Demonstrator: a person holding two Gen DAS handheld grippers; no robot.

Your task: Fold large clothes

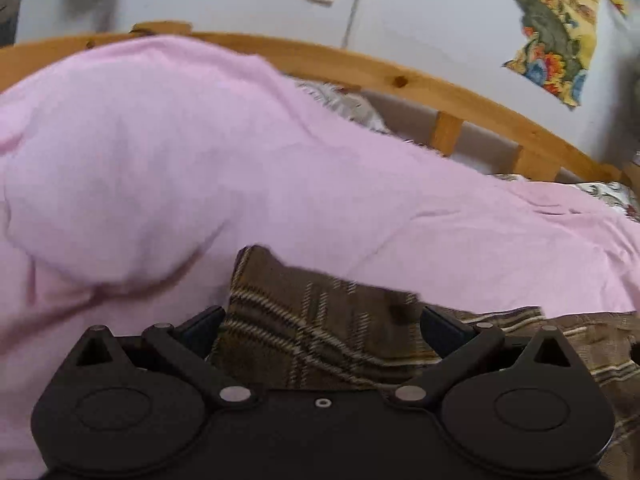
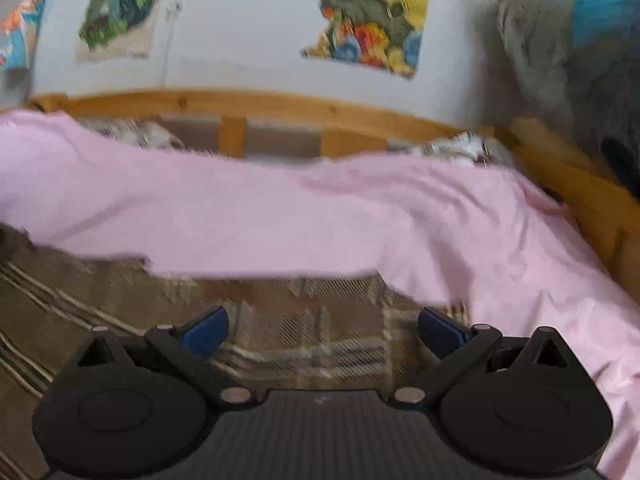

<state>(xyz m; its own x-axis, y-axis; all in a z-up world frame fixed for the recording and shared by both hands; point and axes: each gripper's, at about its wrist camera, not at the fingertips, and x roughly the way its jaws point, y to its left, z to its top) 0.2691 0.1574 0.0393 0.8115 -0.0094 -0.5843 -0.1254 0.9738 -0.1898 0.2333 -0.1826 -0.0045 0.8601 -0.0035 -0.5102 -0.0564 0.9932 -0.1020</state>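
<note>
A large pink garment [image 1: 192, 168] lies spread over a brown plaid blanket [image 1: 312, 328] on a bed, with one part bulging up at the left in the left wrist view. My left gripper [image 1: 320, 326] is open, its fingers wide apart above the blanket just short of the pink cloth's near edge. In the right wrist view the pink garment [image 2: 280, 220] stretches across the bed and down the right side. My right gripper [image 2: 322, 330] is open too, above the plaid blanket [image 2: 120, 300], with its right fingertip [image 2: 438, 330] close to the pink hem. Neither holds anything.
A wooden bed rail [image 1: 360, 64] runs along the far side against a pale wall with colourful posters [image 2: 372, 12]. A patterned pillow [image 1: 344, 104] peeks behind the pink cloth. A grey and blue soft shape [image 2: 572, 52] sits at the right beyond the rail.
</note>
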